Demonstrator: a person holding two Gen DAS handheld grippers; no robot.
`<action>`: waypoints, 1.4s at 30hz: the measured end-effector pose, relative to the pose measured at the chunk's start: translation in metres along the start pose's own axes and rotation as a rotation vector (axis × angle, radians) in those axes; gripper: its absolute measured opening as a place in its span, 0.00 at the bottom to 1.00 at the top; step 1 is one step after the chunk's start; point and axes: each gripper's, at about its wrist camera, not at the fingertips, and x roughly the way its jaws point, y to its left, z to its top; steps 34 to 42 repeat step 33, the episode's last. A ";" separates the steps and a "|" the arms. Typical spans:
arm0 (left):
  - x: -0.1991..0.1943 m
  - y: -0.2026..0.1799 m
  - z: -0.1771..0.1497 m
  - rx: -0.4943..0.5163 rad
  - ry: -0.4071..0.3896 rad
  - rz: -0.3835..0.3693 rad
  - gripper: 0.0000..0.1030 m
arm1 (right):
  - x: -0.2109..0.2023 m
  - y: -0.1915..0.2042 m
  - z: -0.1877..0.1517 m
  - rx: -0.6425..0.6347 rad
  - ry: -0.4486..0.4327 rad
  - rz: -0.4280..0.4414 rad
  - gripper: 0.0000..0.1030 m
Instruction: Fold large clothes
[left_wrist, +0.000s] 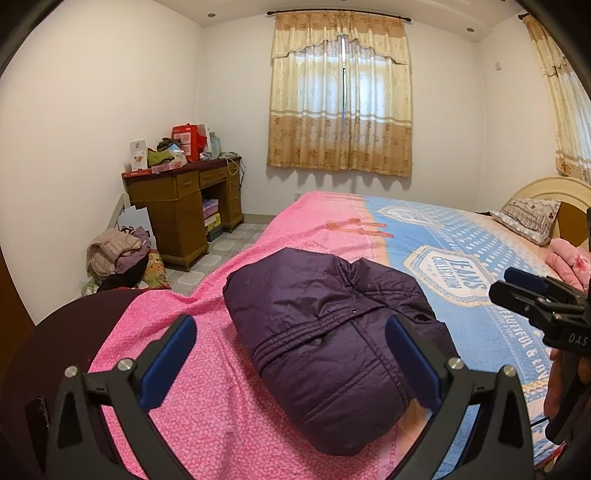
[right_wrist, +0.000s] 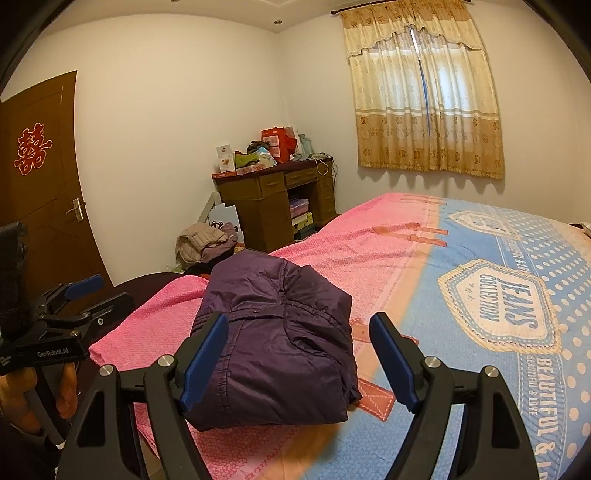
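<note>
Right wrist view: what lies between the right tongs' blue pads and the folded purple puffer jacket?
Nothing: the open right tongs frame the purple jacket directly, which rests on the pink bedspread.

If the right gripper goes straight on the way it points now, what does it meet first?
Most likely the folded purple jacket, lying on the bed just ahead of the right gripper; its open jaws frame the jacket's near end. Depth is uncertain.
</note>
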 end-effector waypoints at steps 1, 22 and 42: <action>0.001 0.000 0.000 0.002 0.005 -0.005 1.00 | 0.000 0.000 0.000 -0.001 0.000 0.001 0.77; -0.004 -0.006 0.002 0.049 -0.013 0.071 1.00 | -0.005 0.002 0.001 -0.017 -0.020 0.022 0.77; -0.002 -0.001 0.000 0.038 -0.007 0.054 1.00 | -0.001 0.001 -0.004 -0.022 -0.001 0.029 0.77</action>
